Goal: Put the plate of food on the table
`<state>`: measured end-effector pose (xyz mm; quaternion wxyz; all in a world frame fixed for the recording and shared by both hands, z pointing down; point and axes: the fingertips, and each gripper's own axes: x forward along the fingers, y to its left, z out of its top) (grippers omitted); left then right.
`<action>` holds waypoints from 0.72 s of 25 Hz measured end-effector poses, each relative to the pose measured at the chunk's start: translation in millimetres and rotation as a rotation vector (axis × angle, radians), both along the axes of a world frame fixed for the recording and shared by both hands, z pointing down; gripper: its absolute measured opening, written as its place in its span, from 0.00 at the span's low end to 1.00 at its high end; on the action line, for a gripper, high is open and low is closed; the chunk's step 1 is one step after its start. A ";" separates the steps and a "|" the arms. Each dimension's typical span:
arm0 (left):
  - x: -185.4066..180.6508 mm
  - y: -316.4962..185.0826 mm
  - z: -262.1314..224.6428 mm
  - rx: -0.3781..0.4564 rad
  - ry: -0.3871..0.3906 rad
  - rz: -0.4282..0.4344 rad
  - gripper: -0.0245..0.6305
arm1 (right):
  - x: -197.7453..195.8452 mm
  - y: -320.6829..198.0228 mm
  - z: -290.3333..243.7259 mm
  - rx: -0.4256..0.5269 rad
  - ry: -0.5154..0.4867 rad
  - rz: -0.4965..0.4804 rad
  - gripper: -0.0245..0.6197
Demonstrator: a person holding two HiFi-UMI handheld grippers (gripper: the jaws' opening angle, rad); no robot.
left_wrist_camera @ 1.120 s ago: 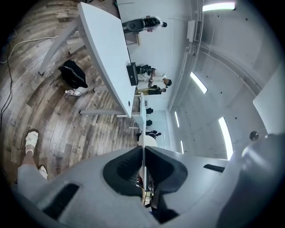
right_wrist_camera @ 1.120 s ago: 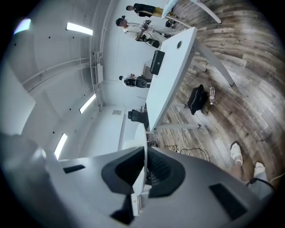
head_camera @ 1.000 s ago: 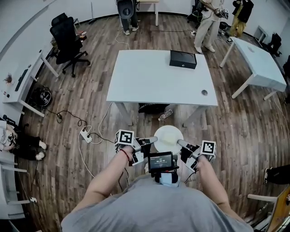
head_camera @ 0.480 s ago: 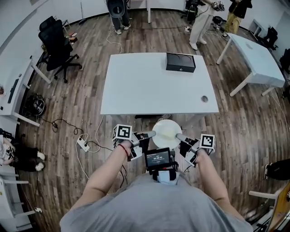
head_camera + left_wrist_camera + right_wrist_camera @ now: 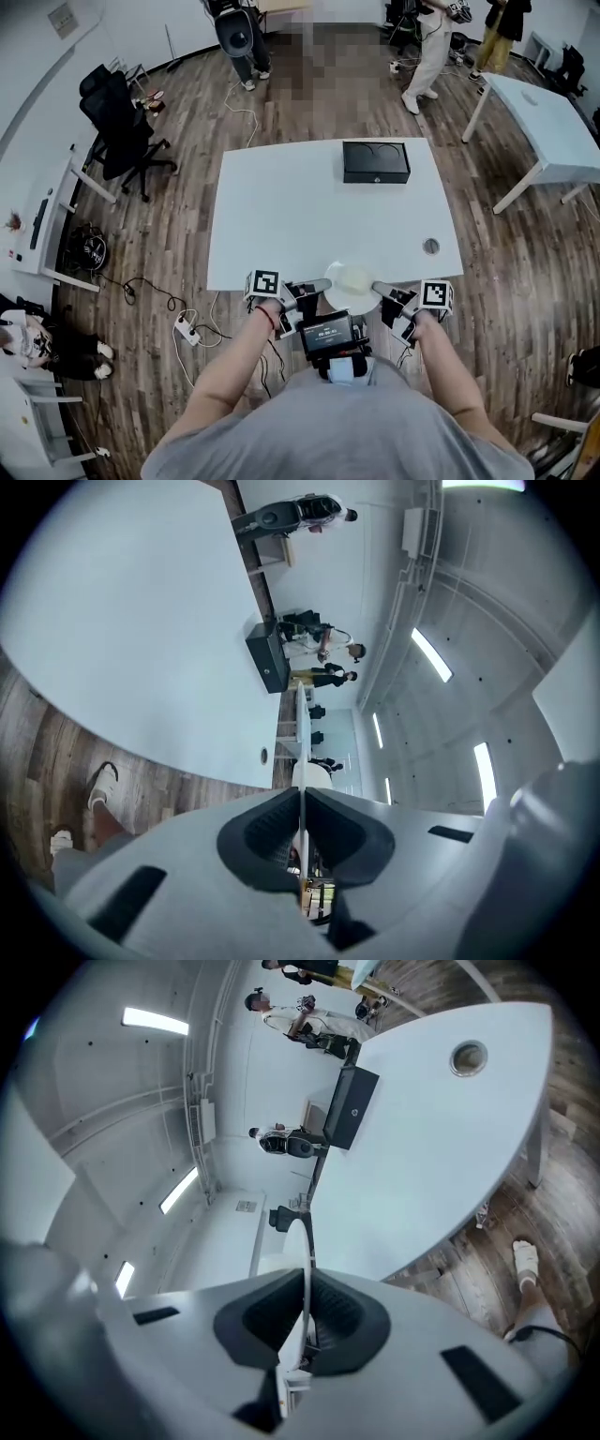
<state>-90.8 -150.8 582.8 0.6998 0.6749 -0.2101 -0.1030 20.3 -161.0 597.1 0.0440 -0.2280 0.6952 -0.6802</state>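
Note:
A white plate (image 5: 352, 284) with pale food on it is held level between both grippers, over the near edge of the white table (image 5: 309, 211). My left gripper (image 5: 321, 285) is shut on the plate's left rim. My right gripper (image 5: 381, 289) is shut on its right rim. In the left gripper view the plate's rim (image 5: 302, 778) shows edge-on, pinched by the left gripper (image 5: 302, 810), with the table (image 5: 141, 621) beyond. In the right gripper view the rim (image 5: 307, 1237) is clamped by the right gripper (image 5: 306, 1309), beside the table (image 5: 441, 1147).
A black box (image 5: 375, 161) lies at the table's far side and a round cable hole (image 5: 430, 246) near its right front. A black office chair (image 5: 117, 112) stands at the left, another white table (image 5: 553, 112) at the right, people (image 5: 431, 47) at the back, and a power strip (image 5: 187, 328) on the floor.
The person has stepped forward to the table. The plate, before over the floor short of the table, is now over its near edge. Both grippers have stayed shut on it.

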 end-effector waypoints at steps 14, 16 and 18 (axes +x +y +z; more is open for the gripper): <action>37.9 -124.3 58.4 -0.008 -0.012 0.059 0.08 | 38.5 -120.5 54.1 -0.003 0.038 0.008 0.10; 38.5 -137.3 71.3 -0.002 -0.017 0.064 0.08 | 39.4 -133.1 65.9 -0.001 0.040 0.013 0.10; 37.9 -145.2 83.2 -0.007 -0.016 0.062 0.08 | 37.2 -142.0 77.7 0.002 -0.005 0.025 0.10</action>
